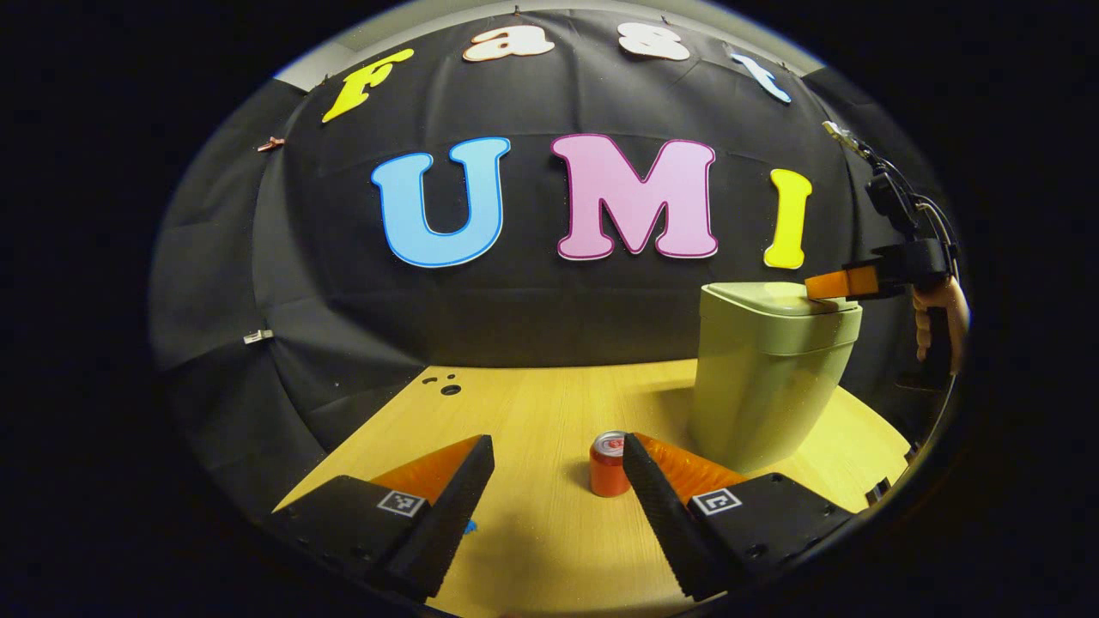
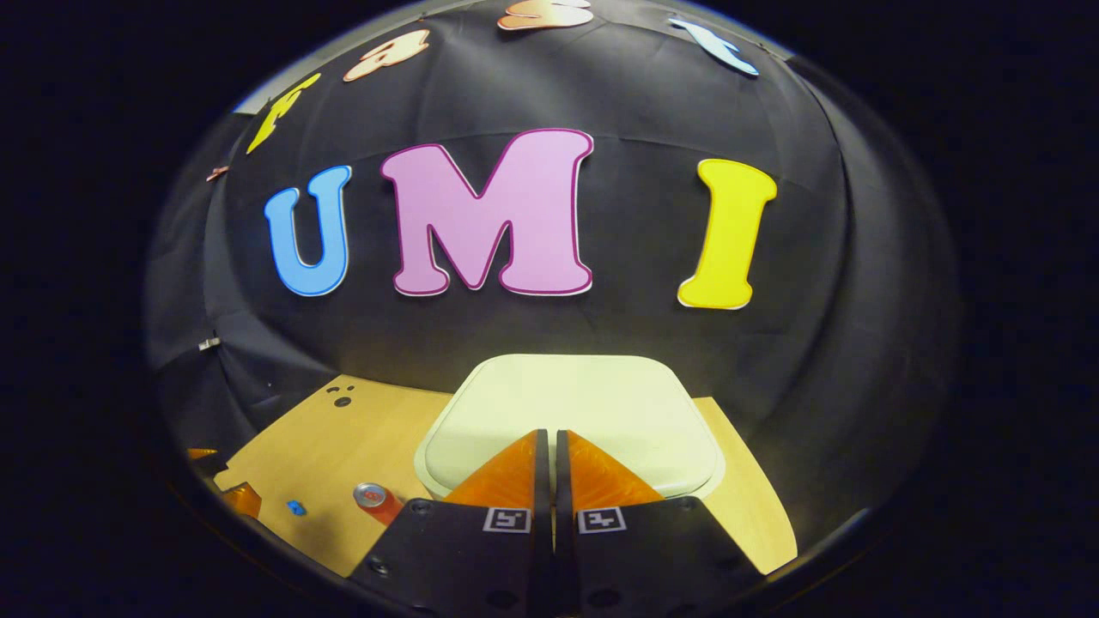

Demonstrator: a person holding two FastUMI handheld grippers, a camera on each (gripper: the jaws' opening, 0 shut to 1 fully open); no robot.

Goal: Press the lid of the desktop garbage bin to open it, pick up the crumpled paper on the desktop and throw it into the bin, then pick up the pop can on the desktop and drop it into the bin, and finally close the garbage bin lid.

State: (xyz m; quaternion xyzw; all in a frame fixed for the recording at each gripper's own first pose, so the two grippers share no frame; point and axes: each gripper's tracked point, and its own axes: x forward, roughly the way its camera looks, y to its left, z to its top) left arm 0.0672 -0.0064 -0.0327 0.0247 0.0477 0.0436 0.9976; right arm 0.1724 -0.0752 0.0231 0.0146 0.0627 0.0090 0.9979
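The pale green garbage bin (image 1: 773, 378) stands on the wooden desk (image 1: 532, 412) at the right, its lid (image 2: 575, 403) down. My right gripper (image 2: 549, 436) is shut with nothing between its fingers, and its tips rest on the near part of the lid. In the left gripper view, the right gripper (image 1: 828, 286) reaches over the lid from the right, held by a hand (image 1: 940, 318). The orange pop can (image 1: 610, 464) stands upright just left of the bin. My left gripper (image 1: 558, 442) is open and low over the desk, its right finger close beside the can (image 2: 375, 500).
A small blue mark (image 2: 296, 507) lies on the desk left of the can. A few dark holes (image 1: 446, 384) sit in the desk's far left corner. The black cloth wall stands close behind the bin. The desk's right edge runs just past the bin.
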